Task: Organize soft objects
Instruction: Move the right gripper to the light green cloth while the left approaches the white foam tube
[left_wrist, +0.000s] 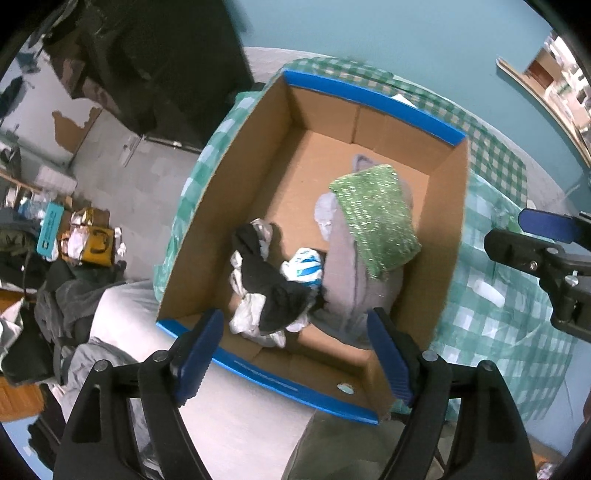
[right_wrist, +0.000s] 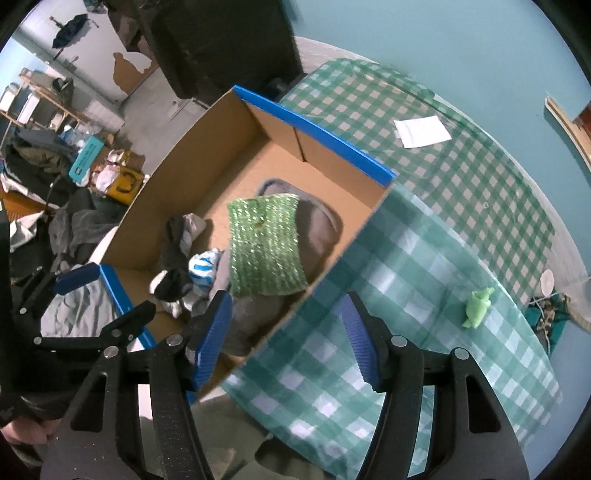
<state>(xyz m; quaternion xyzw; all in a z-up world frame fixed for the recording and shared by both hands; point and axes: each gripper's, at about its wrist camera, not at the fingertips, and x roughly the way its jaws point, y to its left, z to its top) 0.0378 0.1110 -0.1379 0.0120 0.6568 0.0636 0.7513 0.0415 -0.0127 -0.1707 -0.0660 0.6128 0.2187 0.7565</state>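
Both hand-held grippers, left (left_wrist: 295, 350) and right (right_wrist: 286, 334), spread, empty, above cardboard box (left_wrist: 448, 221); far half of floor bare.

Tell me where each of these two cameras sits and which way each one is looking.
Left wrist: sits on the left gripper, looking almost straight down into the cardboard box; its own open blue fingers show, and the right gripper at the edge.
Right wrist: sits on the right gripper, looking steeply down over the box wall and checked tablecloth; the left gripper shows alongside.
Shared: the box and the green sparkly cloth.
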